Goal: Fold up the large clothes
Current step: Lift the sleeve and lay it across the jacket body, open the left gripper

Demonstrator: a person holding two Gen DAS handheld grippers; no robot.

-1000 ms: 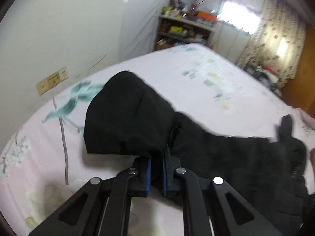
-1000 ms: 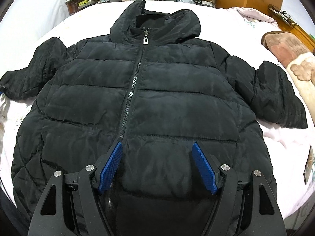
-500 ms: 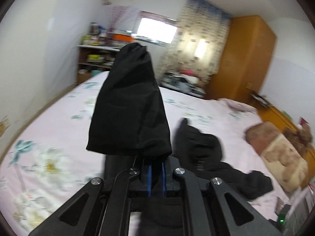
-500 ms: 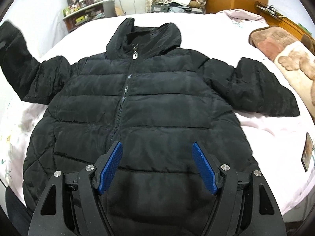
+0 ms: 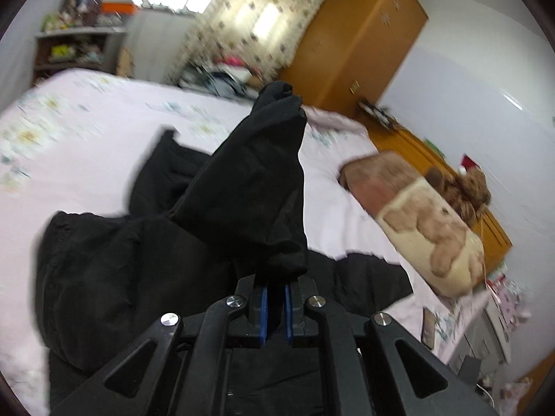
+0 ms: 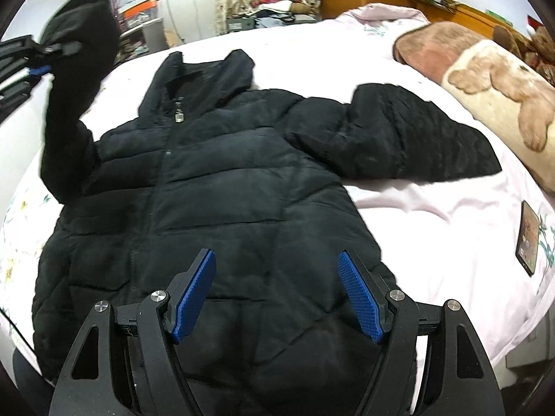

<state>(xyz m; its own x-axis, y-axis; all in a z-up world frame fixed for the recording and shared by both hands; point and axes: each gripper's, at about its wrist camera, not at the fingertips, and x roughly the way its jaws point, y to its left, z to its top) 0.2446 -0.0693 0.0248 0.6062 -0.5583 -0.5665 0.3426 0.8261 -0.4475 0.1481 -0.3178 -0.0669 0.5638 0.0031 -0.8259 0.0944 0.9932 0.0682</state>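
Observation:
A black quilted hooded jacket (image 6: 222, 187) lies zipped, front up, on a bed with a pale pink floral sheet (image 6: 433, 201). My left gripper (image 5: 275, 298) is shut on the cuff of the jacket's sleeve (image 5: 256, 187), which stands lifted off the bed and hangs above the jacket's body. The right wrist view shows that raised sleeve (image 6: 76, 69) at the upper left, with the left gripper (image 6: 41, 66) clamped on it. My right gripper (image 6: 277, 284) hovers open above the jacket's lower front, nothing between its blue pads. The other sleeve (image 6: 416, 142) lies spread flat to the right.
A brown and cream folded blanket (image 6: 485, 79) with a bear pattern lies along the bed's right side. A phone (image 6: 529, 239) rests near the right edge. A wooden wardrobe (image 5: 357, 34), curtains, a cluttered shelf (image 5: 79, 45) and a window stand beyond the bed.
My left gripper has lifted the sleeve off the bed and swung it up and across toward the jacket's body. The right gripper shifted a little to the right, still open.

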